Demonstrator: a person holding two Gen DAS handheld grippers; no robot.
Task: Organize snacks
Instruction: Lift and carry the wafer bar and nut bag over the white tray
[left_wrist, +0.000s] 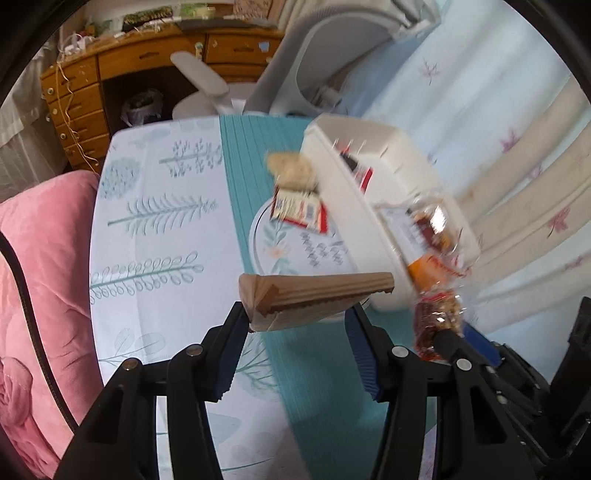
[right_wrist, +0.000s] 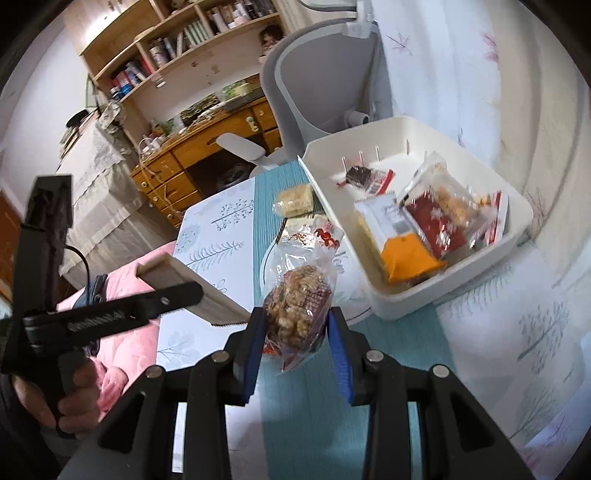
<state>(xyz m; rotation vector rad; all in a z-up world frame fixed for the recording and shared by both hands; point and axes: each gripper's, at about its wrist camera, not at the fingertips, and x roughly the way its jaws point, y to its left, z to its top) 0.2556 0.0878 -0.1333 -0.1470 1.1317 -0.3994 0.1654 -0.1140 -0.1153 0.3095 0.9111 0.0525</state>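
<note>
My left gripper (left_wrist: 299, 321) is shut on a long brown ridged bar (left_wrist: 314, 295), held crosswise above the table; it also shows at the left of the right wrist view (right_wrist: 199, 291). My right gripper (right_wrist: 295, 325) is shut on a clear bag of nut brittle (right_wrist: 299, 306), held above the teal runner in front of the white bin (right_wrist: 491, 251); the bag also shows in the left wrist view (left_wrist: 436, 325). The bin (left_wrist: 373, 147) holds several wrapped snacks, among them an orange pack (right_wrist: 410, 254) and a red pack (right_wrist: 439, 218). Two snacks (left_wrist: 295, 192) lie on the table left of the bin.
The table has a white leaf-print cloth (left_wrist: 155, 229) with a teal runner (right_wrist: 306, 417). A grey office chair (right_wrist: 321, 88) and a wooden desk (left_wrist: 107, 77) stand beyond the far edge. A pink quilt (left_wrist: 44, 266) lies at the left. A pale curtain (left_wrist: 517, 155) hangs at the right.
</note>
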